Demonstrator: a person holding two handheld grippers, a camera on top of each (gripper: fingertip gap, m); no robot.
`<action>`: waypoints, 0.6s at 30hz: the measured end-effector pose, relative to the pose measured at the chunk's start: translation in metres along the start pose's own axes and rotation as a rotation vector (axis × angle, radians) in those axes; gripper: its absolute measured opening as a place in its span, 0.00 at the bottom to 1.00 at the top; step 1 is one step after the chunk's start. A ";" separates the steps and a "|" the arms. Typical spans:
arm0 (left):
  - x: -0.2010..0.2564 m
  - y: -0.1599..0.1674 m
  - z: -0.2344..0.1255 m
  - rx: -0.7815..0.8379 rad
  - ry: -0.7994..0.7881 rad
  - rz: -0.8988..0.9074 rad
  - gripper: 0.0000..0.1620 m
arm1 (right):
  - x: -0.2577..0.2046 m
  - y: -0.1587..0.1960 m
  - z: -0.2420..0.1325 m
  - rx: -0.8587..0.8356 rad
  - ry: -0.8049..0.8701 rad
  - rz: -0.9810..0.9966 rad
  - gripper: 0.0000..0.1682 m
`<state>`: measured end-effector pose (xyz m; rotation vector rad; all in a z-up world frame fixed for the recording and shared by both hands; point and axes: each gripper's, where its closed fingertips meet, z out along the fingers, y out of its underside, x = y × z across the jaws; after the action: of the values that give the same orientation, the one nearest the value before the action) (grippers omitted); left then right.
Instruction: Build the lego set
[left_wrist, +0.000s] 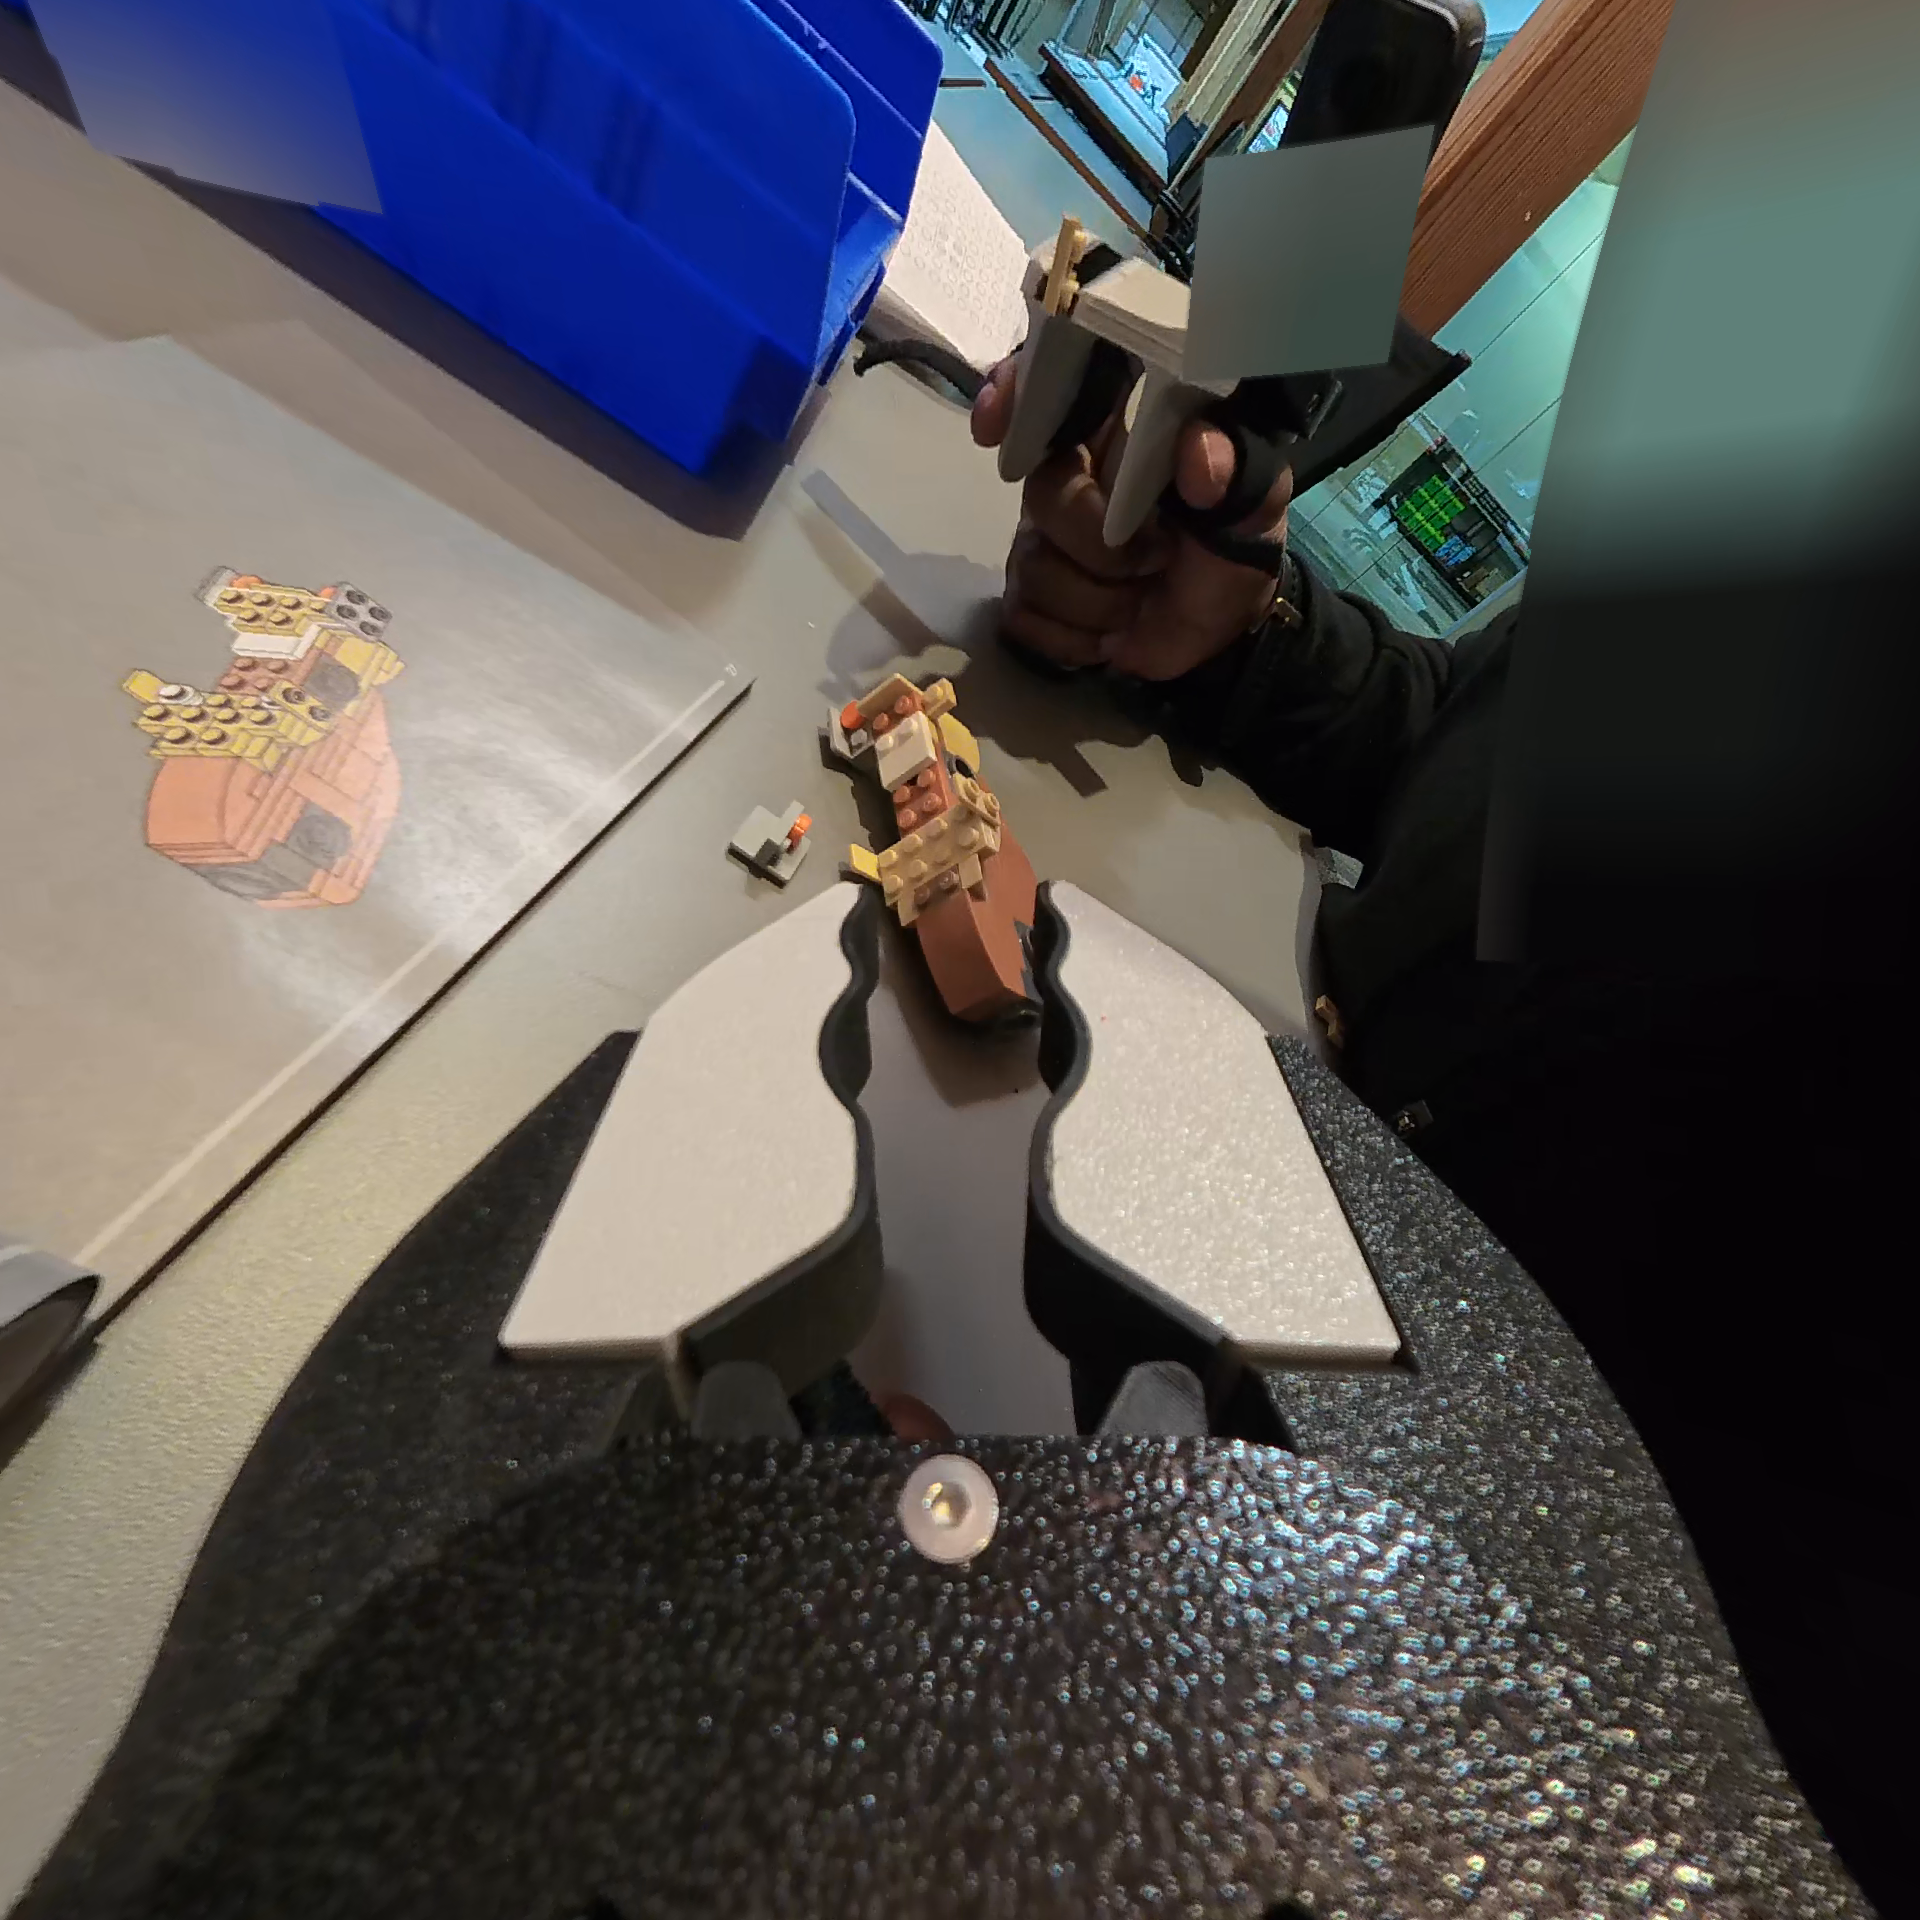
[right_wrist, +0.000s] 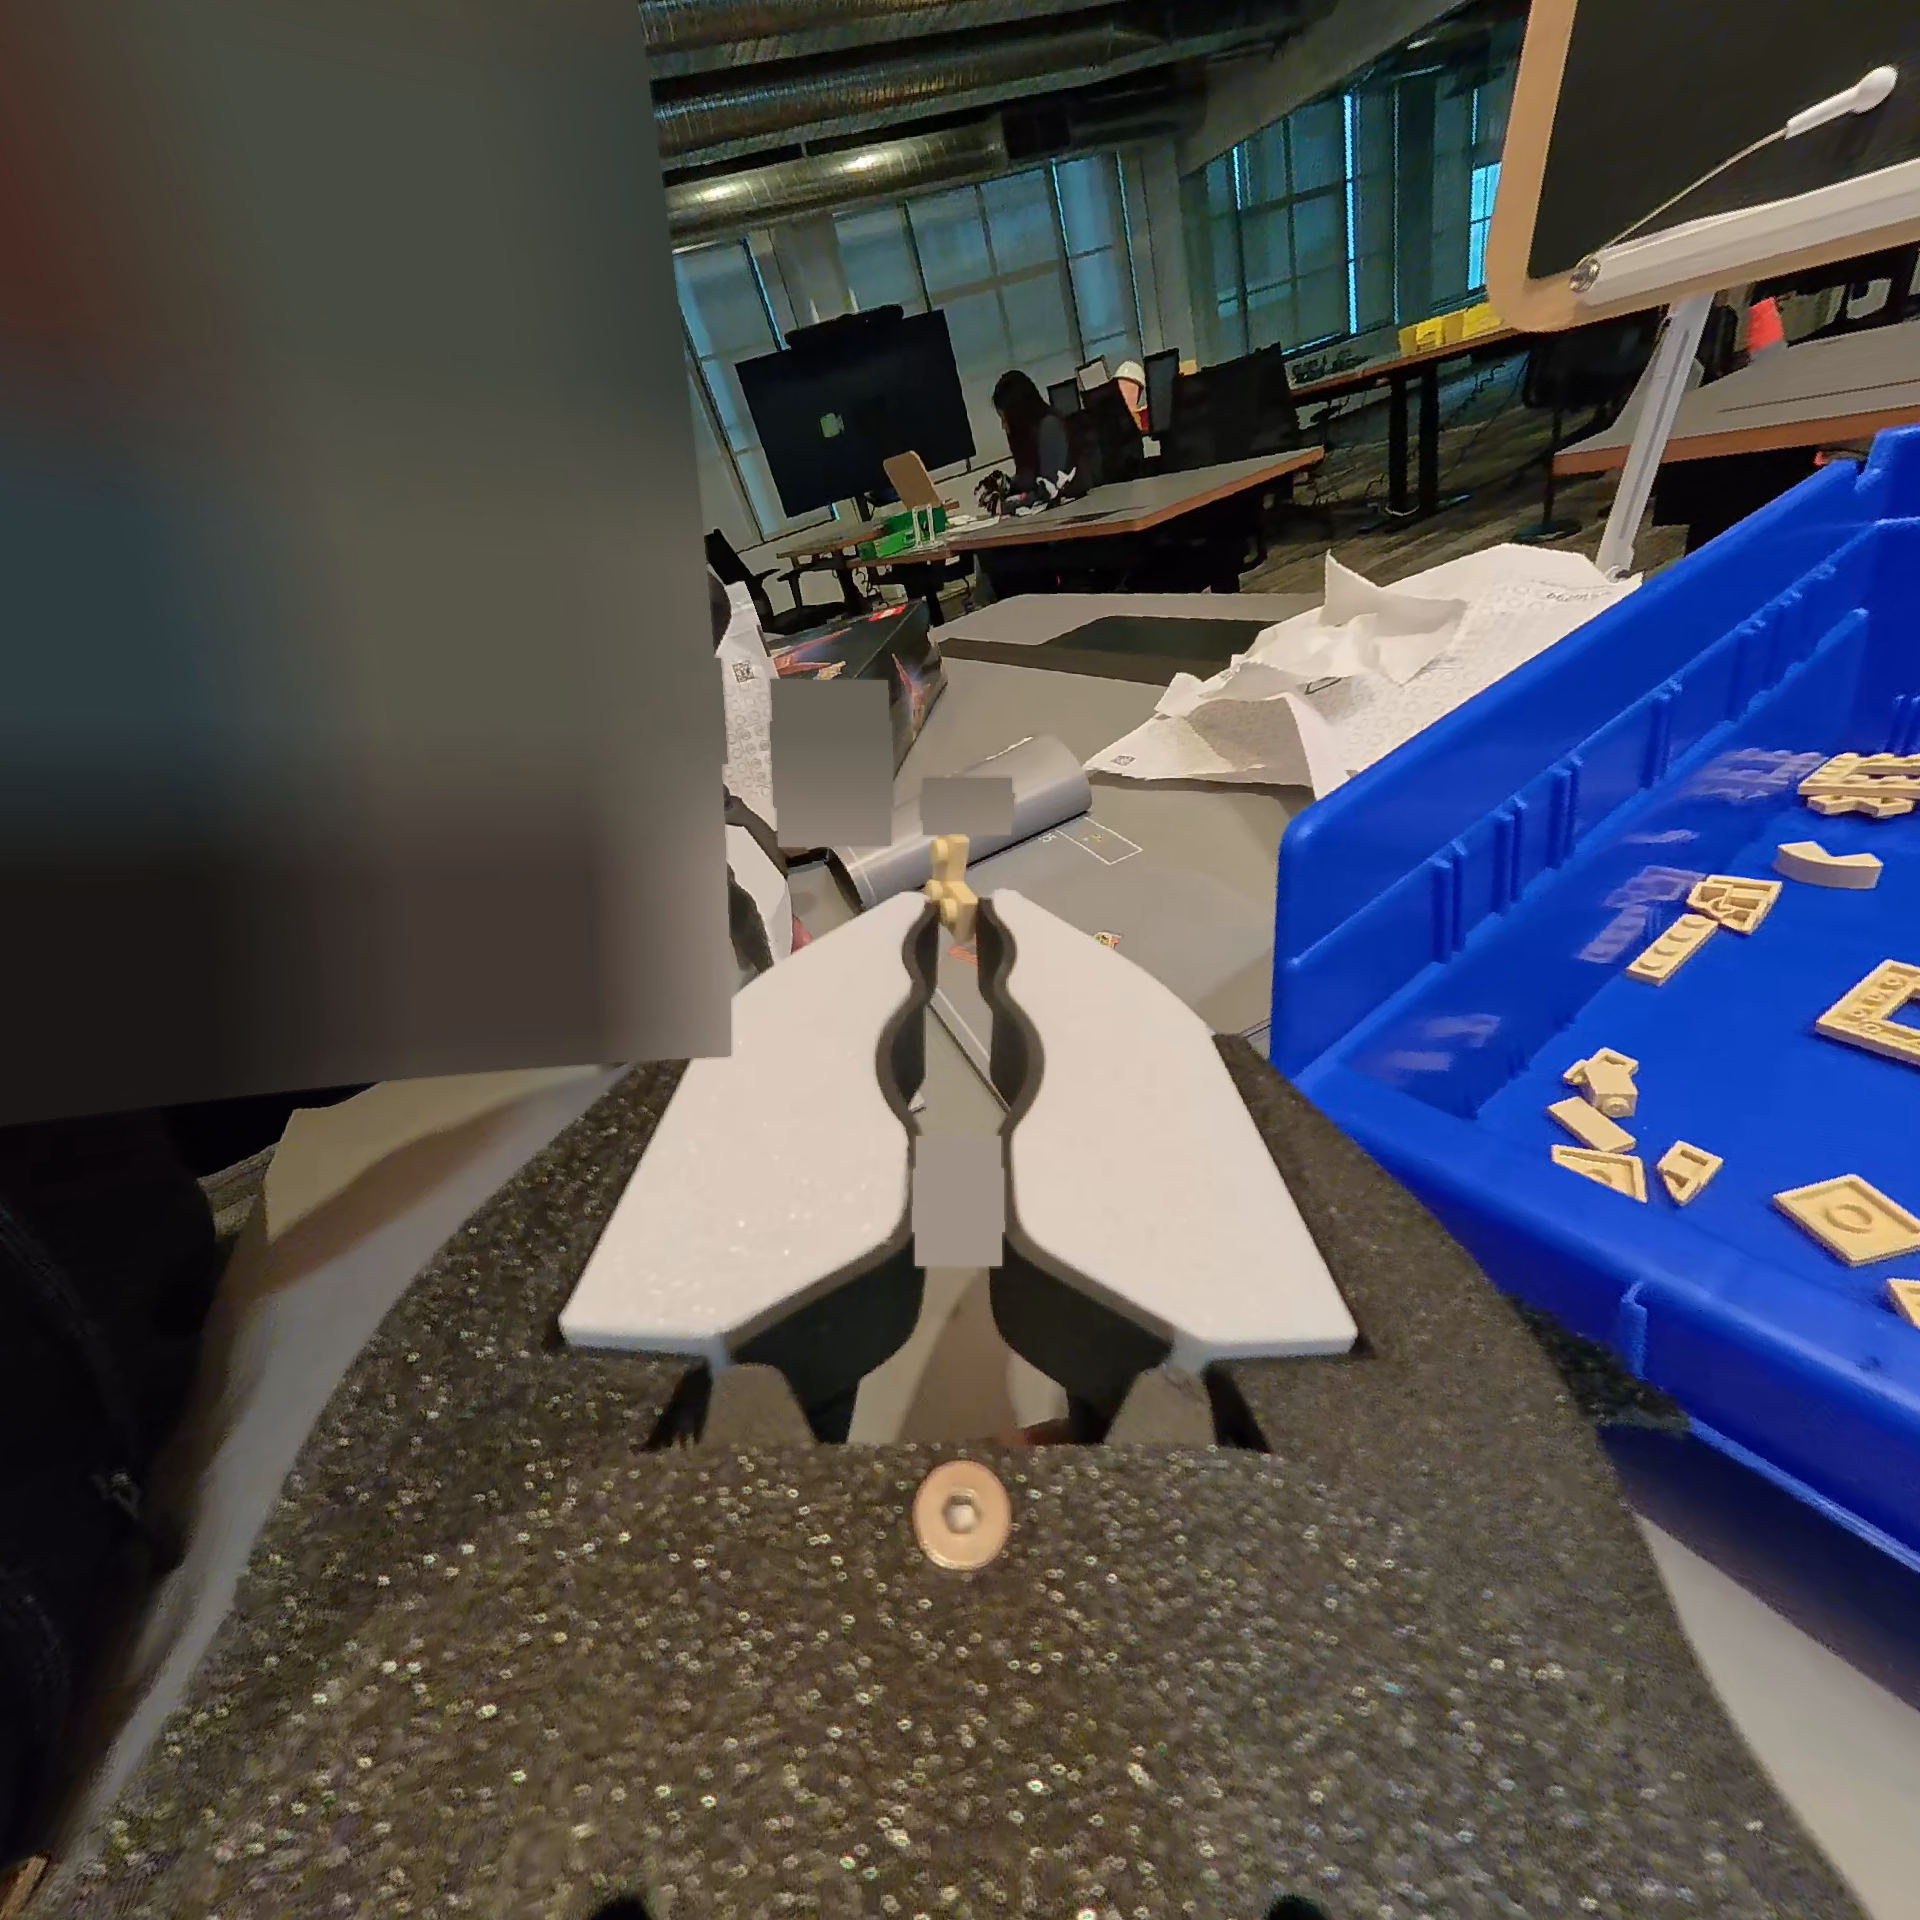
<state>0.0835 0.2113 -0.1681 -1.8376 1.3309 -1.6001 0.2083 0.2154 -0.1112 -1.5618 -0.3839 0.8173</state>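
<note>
A partly built brown and tan lego model (left_wrist: 951, 831) lies on the grey table (left_wrist: 644, 914). My left gripper (left_wrist: 951, 909) has its fingertips on either side of the model's brown hull end and is closed on it. A small grey piece with an orange stud (left_wrist: 774, 836) lies just left of the model. My right gripper (right_wrist: 954, 914) is shut on a small tan lego piece (right_wrist: 949, 883) that sticks out past its tips. In the left wrist view it (left_wrist: 1070, 286) is held high beyond the model, pointing up, with the tan piece (left_wrist: 1067, 260) at its tips.
An open instruction booklet (left_wrist: 312, 790) with a picture of the model lies at the left. Blue bins (left_wrist: 582, 239) stand behind it. In the right wrist view a blue bin (right_wrist: 1455, 935) holds several loose tan pieces (right_wrist: 1668, 951). Crumpled paper bags (right_wrist: 1351, 665) and a box (right_wrist: 883, 665) lie farther back. The tips of one gripper are about 15 cm away from the tips of the other.
</note>
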 end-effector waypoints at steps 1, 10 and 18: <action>0.000 0.000 0.000 0.000 0.000 0.000 0.17 | 0.000 0.000 0.000 -0.001 0.000 -0.001 0.04; 0.000 0.000 0.000 0.000 0.001 0.000 0.17 | -0.001 0.001 0.001 -0.006 -0.005 -0.004 0.04; 0.000 0.001 0.000 -0.001 0.001 0.000 0.17 | -0.002 0.001 0.001 -0.007 -0.007 -0.006 0.04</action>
<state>0.0833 0.2107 -0.1683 -1.8382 1.3317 -1.6007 0.2065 0.2145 -0.1119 -1.5640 -0.3967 0.8182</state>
